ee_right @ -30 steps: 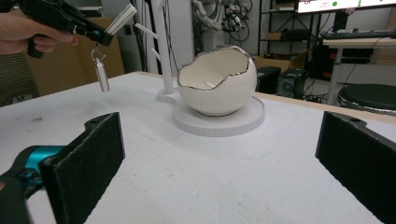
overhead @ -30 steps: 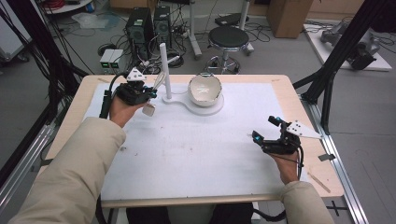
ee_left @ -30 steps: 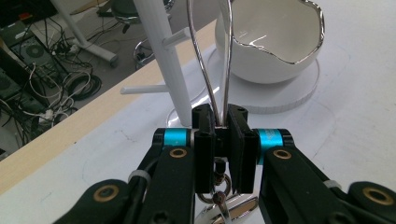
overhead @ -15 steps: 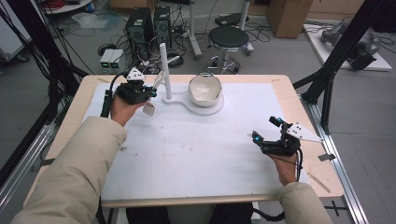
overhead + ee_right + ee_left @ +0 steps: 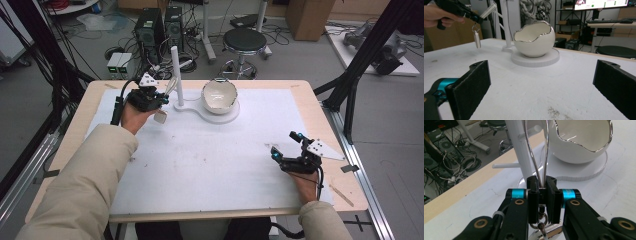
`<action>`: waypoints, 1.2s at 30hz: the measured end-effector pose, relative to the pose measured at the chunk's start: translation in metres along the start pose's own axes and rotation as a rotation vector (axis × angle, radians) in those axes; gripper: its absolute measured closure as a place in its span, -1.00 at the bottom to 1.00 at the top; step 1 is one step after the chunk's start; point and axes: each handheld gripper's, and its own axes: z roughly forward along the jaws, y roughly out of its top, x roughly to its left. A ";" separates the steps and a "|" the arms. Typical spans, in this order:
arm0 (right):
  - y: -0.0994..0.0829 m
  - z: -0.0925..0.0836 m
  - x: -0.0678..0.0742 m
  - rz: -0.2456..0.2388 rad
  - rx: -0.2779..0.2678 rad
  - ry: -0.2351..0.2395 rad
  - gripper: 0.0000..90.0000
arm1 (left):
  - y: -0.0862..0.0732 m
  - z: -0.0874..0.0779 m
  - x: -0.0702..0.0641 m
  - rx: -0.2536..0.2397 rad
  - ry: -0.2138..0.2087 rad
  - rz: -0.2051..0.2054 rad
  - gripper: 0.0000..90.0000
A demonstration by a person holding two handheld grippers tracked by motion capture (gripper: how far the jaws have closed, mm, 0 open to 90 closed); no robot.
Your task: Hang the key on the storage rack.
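A white stand has a tall post (image 5: 175, 72) with side pegs and a round base (image 5: 231, 116) that carries a white egg-shaped bowl (image 5: 219, 95) with a silver rim. My left gripper (image 5: 156, 100) hovers just left of the post. It is shut on a thin silver wire loop (image 5: 542, 150) that rises past the post (image 5: 520, 147). A small metal tag (image 5: 160, 117) hangs under the jaws, and the right gripper view shows the tag (image 5: 477, 38) too. My right gripper (image 5: 285, 145) is open and empty, low over the mat at the near right, its pads (image 5: 472, 85) wide apart and facing the bowl (image 5: 535, 40).
A white mat (image 5: 200, 160) covers the wooden table (image 5: 320, 105). Black frame posts (image 5: 350, 85) stand off the right edge. A stool (image 5: 245, 42) and computer towers (image 5: 157, 27) lie beyond the far edge.
My right gripper has drifted slightly toward the near edge, still open. My left gripper holds its place by the post with the wire loop.
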 end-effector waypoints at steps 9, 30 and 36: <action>-0.008 0.000 0.004 -0.026 0.012 -0.009 -0.99 | -0.003 0.009 0.000 0.021 0.003 -0.003 0.82; -0.008 -0.001 0.004 -0.020 0.005 -0.013 -0.99 | -0.011 0.024 0.004 0.047 -0.025 -0.019 0.66; -0.008 -0.001 0.004 -0.026 0.006 -0.015 -0.99 | -0.015 0.020 0.009 0.012 -0.065 -0.018 -0.08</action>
